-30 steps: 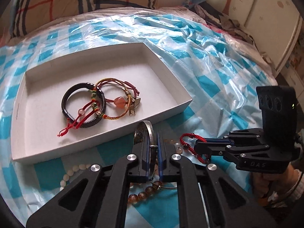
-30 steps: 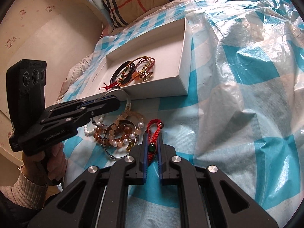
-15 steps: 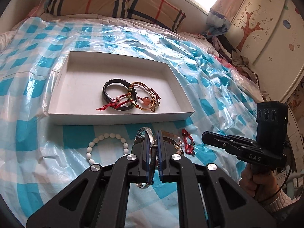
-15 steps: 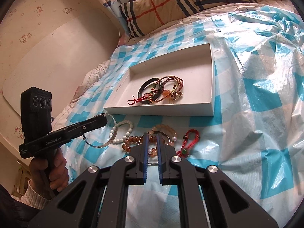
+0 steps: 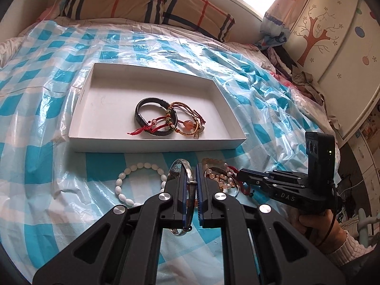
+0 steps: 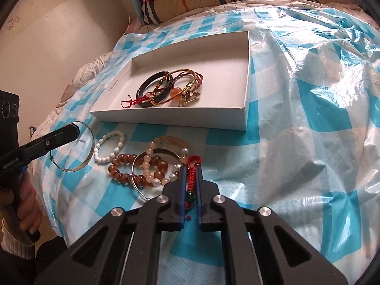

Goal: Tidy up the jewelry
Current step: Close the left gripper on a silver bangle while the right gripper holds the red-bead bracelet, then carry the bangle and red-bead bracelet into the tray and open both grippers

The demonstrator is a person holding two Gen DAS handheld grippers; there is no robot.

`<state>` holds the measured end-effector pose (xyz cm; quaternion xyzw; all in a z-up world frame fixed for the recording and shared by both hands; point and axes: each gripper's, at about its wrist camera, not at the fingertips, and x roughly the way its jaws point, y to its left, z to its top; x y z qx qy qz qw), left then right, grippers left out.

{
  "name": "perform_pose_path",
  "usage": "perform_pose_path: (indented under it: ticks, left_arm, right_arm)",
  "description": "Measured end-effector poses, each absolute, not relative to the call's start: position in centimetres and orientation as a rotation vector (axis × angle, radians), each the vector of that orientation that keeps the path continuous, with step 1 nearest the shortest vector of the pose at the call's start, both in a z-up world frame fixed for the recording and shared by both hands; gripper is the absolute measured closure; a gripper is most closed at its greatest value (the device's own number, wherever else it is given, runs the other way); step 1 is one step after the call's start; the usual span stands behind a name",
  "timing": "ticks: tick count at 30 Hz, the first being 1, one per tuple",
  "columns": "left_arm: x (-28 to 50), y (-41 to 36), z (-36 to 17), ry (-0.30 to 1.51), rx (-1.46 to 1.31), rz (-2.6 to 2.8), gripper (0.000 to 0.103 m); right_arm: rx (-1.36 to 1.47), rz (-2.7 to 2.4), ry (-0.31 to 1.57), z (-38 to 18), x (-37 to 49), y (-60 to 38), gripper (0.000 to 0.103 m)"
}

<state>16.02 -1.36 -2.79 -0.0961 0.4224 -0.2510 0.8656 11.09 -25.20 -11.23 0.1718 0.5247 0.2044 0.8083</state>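
A silver bangle (image 5: 178,164) stands on edge between the pads of my left gripper (image 5: 191,167), which is shut on it above the bed, just in front of the white box (image 5: 154,146). From the right wrist view the same bangle (image 6: 89,159) hangs from the left gripper (image 6: 76,128). My right gripper (image 6: 191,168) is down on the bed, its jaws closing on a red cord bracelet (image 6: 194,161) with a green bead. In the box (image 6: 166,118) lie a black bracelet (image 5: 152,118) and red and gold cord bracelets (image 5: 190,123).
Loose on the blue-checked plastic sheet (image 6: 308,142) before the box lie a white bead bracelet (image 6: 111,142), amber bead bracelets (image 6: 123,169), a peach bead one (image 6: 166,140) and a thin silver bangle (image 6: 139,185). A plaid pillow (image 5: 142,0) lies behind. A hand (image 6: 26,204) holds the left gripper.
My left gripper drew back from the box with the bangle. My right gripper lifted off the red cord bracelet half a second ago and has come down around it again.
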Motion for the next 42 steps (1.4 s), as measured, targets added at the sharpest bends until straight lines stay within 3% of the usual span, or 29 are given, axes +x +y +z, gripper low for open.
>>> perform_pose_path:
  ticks: [9, 15, 18, 20, 22, 23, 25, 42]
  left_arm:
    - [15.8, -1.0, -1.9, 0.864, -0.215, -0.527, 0.097]
    - [15.9, -0.4, -1.5, 0.852, -0.224, -0.521, 0.097]
    - [15.9, -0.2, -1.7, 0.855, -0.229, -0.519, 0.097]
    - [16.0, -0.2, -1.8, 0.858, -0.231, -0.521, 0.097]
    - [15.9, -0.3, -1.9, 0.859, -0.23, -0.524, 0.097]
    - [15.9, -0.3, -1.9, 0.859, -0.229, -0.526, 0.097]
    - [15.9, -0.3, -1.8, 0.857, -0.225, -0.527, 0.097]
    - [16.3, -0.5, -0.9, 0.833, -0.215, -0.526, 0.097]
  right_arm:
    - [0.479, 0.491, 1.015, -6.8, 10.4, -26.0, 0.098]
    - [0.339, 0.478, 1.032, -5.5, 11.5, -24.3, 0.097]
    - [0.258, 0.433, 1.08, -7.3, 11.2, -23.9, 0.033]
    - [0.24, 0.419, 1.144, -9.8, 11.2, -23.9, 0.036]
    - [0.287, 0.409, 1.186, -11.9, 11.1, -24.5, 0.068]
    - [0.322, 0.41, 1.177, -12.2, 11.0, -25.1, 0.072]
    - [0.399, 0.412, 1.157, -11.9, 10.9, -26.3, 0.093]
    - [0.539, 0.553, 0.958, -5.1, 12.4, -26.3, 0.093]
